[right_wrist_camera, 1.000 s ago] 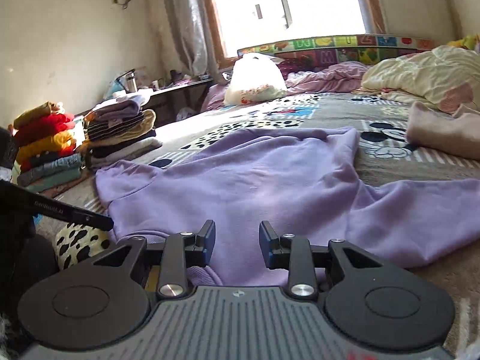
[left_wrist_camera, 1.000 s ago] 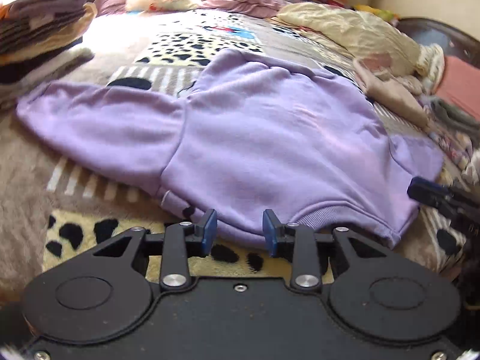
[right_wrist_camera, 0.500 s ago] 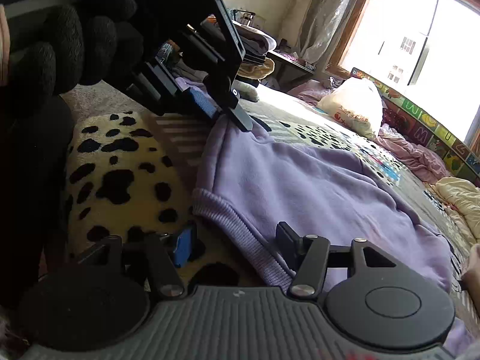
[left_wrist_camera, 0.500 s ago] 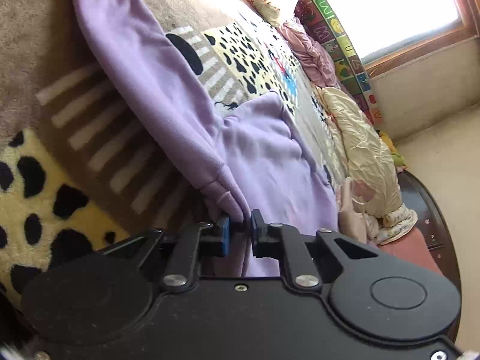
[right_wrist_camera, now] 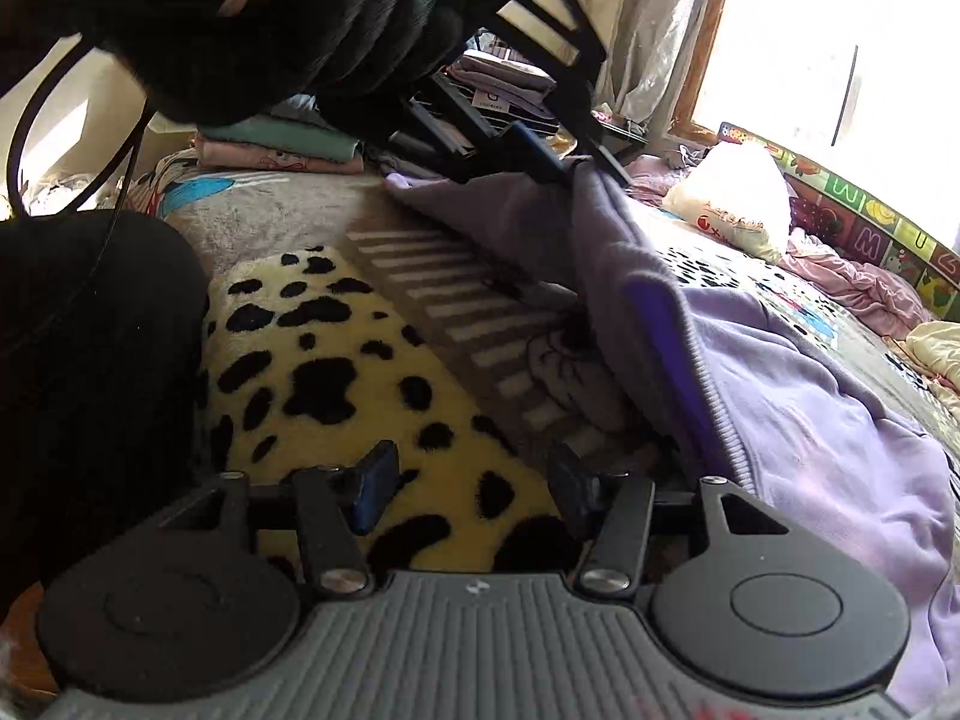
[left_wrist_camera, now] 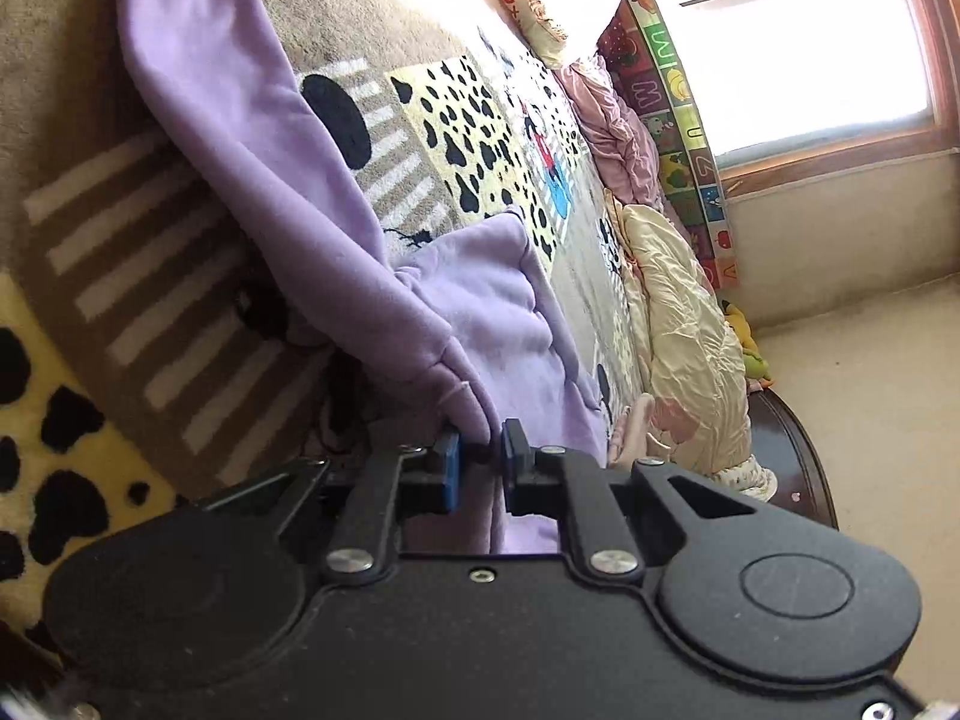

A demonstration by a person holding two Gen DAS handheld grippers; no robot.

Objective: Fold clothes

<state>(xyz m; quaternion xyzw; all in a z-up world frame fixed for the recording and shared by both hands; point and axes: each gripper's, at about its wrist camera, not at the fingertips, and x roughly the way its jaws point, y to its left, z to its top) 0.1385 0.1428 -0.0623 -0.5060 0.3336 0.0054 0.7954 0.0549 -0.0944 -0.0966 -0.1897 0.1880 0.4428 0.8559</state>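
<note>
A lilac sweatshirt (left_wrist_camera: 498, 300) lies spread on a patterned bed blanket (left_wrist_camera: 108, 276), one sleeve reaching away to the upper left. My left gripper (left_wrist_camera: 480, 450) is shut on a corner of its ribbed hem and holds that corner raised off the bed. From the right wrist view, the same left gripper (right_wrist_camera: 540, 156) shows in a black-gloved hand (right_wrist_camera: 300, 18), with the sweatshirt (right_wrist_camera: 810, 420) draping down from it. My right gripper (right_wrist_camera: 474, 480) is open low over the spotted blanket (right_wrist_camera: 336, 372), with nothing between its fingers. The hem runs just right of its right finger.
Stacks of folded clothes (right_wrist_camera: 288, 144) sit at the bed's far side. A white plastic bag (right_wrist_camera: 726, 204) and a pink crumpled cloth (right_wrist_camera: 852, 282) lie near the window. A cream quilt (left_wrist_camera: 678, 312) runs along the bed's edge by a dark wooden board (left_wrist_camera: 798, 456).
The left gripper has lifted the hem corner higher. The hem that lay between the right gripper's fingers half a second ago now lies to their right.
</note>
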